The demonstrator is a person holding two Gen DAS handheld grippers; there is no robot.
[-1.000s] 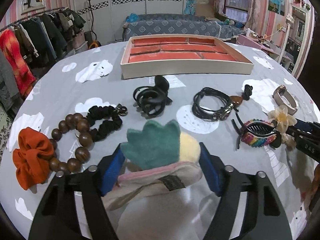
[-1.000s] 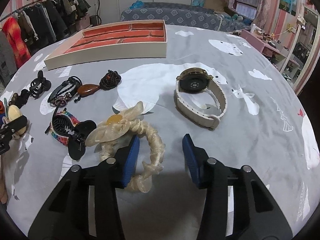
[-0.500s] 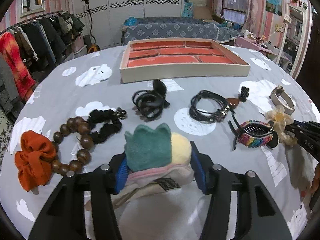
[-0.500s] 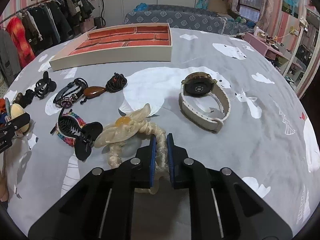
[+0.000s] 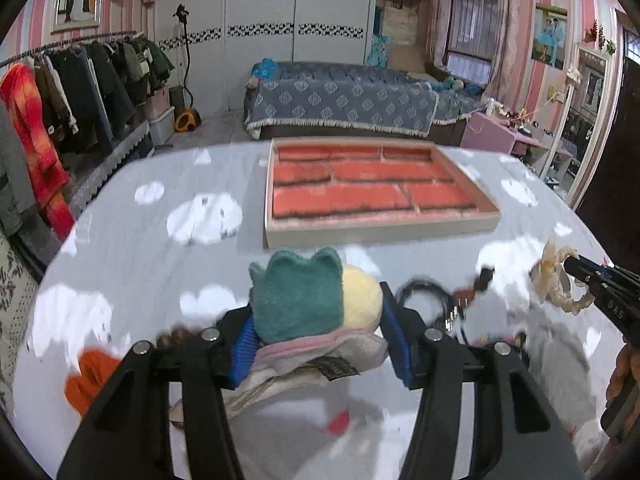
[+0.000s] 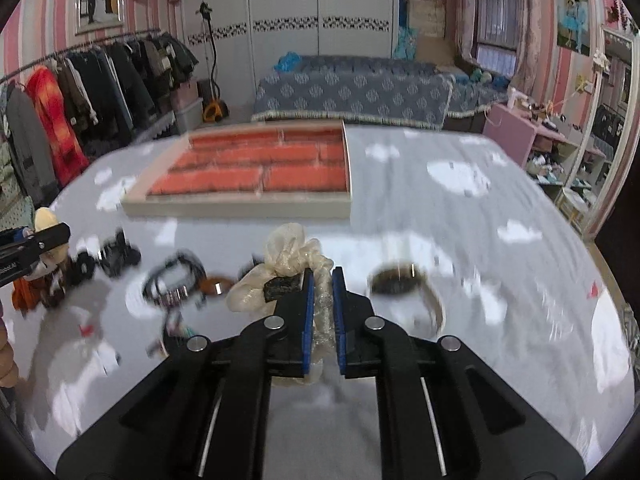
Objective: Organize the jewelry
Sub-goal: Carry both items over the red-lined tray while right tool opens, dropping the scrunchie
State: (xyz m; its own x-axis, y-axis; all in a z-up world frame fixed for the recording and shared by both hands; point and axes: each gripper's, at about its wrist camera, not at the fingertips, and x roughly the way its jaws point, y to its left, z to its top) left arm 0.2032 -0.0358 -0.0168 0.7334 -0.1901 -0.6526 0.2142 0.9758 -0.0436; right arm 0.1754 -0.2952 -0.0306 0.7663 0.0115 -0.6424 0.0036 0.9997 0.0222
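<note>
My left gripper (image 5: 320, 322) is shut on a plush hair piece (image 5: 296, 300), green and yellow with pink and grey fabric below, held above the table. In the right wrist view, my right gripper (image 6: 322, 294) is shut on a cream flower scrunchie (image 6: 286, 252), which hangs clear of the cloth. The same scrunchie (image 5: 554, 278) shows at the right edge of the left wrist view. The beige tray (image 5: 380, 230) with orange-lined compartments lies ahead of both grippers, and nothing shows in it. Its front wall (image 6: 240, 210) faces the right gripper.
On the grey cloud-print cloth lie a beige watch (image 6: 404, 282), a black cord bracelet (image 6: 176, 278), a black claw clip (image 6: 118, 256) and an orange scrunchie (image 5: 90, 374). A clothes rack (image 5: 60, 92) stands left; a bed (image 5: 340, 100) lies beyond the table.
Both grippers closed, the left on the plush piece and the right on the flower scrunchie. Both then rose, lifting their items off the table, and the tray now looks nearer.
</note>
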